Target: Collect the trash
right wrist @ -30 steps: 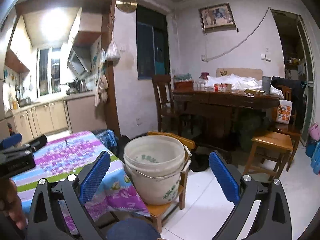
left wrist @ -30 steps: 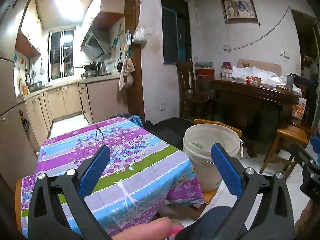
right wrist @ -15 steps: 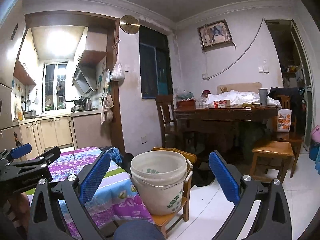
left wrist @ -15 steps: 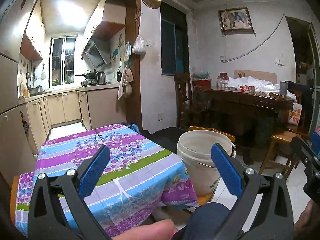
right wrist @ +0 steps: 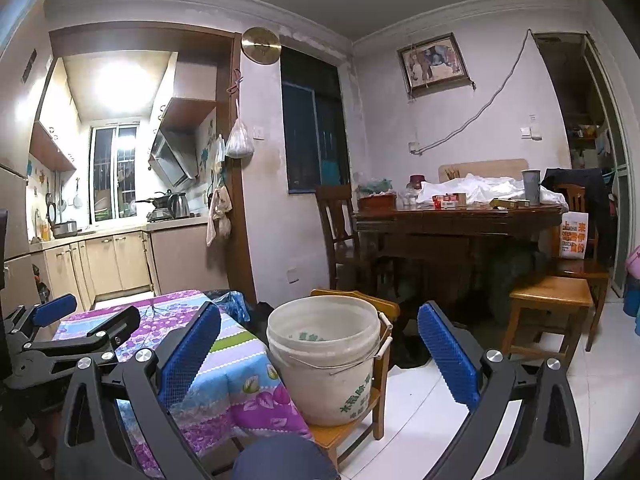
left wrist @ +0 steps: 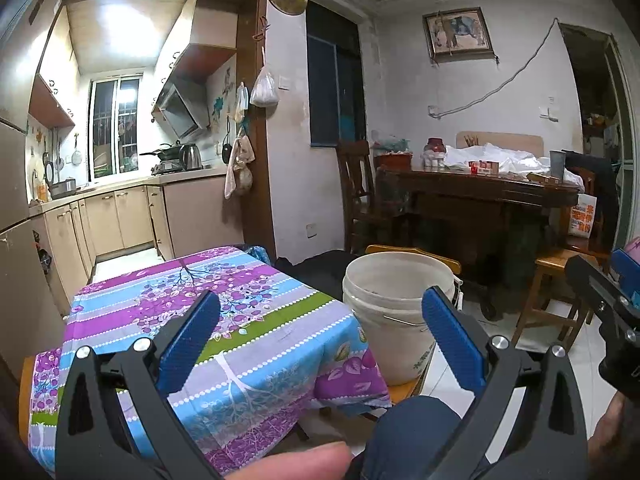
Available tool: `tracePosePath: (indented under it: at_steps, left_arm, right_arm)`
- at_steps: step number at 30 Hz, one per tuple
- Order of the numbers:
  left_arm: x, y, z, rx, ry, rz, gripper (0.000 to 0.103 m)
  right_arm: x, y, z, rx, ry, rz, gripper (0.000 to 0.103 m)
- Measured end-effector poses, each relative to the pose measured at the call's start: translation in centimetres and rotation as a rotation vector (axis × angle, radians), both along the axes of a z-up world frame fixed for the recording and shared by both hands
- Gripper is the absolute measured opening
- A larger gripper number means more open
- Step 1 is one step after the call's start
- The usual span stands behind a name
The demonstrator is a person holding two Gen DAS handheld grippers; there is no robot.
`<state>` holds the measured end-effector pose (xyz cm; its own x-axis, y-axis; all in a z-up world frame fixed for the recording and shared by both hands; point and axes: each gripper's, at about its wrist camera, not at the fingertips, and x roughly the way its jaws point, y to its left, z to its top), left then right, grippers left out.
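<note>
A white plastic bucket (left wrist: 394,312) (right wrist: 326,356) stands on a small wooden chair (right wrist: 348,432) beside a table under a purple, blue and green flowered cloth (left wrist: 208,320) (right wrist: 224,364). My left gripper (left wrist: 320,328) is open, held above the cloth's near edge, with nothing between its blue pads. My right gripper (right wrist: 318,340) is open too, and the bucket shows between its fingers, farther off. No trash shows on the cloth. The left gripper (right wrist: 60,336) appears at the left edge of the right wrist view.
A dark wooden dining table (right wrist: 456,220) with boxes, a cup and white cloth stands at the back right, with chairs (right wrist: 340,236) and a wooden stool (right wrist: 548,308) around it. A kitchen (left wrist: 120,184) opens at back left. A person's knee (left wrist: 408,432) and finger (left wrist: 296,460) are low in frame.
Both views have tilted upward and pulled back a little, so the table and bucket sit lower in frame. Both grippers stayed open and empty.
</note>
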<state>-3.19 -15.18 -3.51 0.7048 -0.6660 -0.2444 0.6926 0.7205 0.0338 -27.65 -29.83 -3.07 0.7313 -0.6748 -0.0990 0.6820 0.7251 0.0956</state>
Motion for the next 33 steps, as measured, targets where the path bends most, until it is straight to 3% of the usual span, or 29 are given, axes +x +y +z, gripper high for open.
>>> tracePosePath:
  at_steps: [33]
  left_arm:
    - [0.05,-0.53,-0.16,0.028,0.009,-0.008,0.097]
  right_arm:
    - [0.9,-0.66,-0.72,0.009,0.025,0.04,0.098]
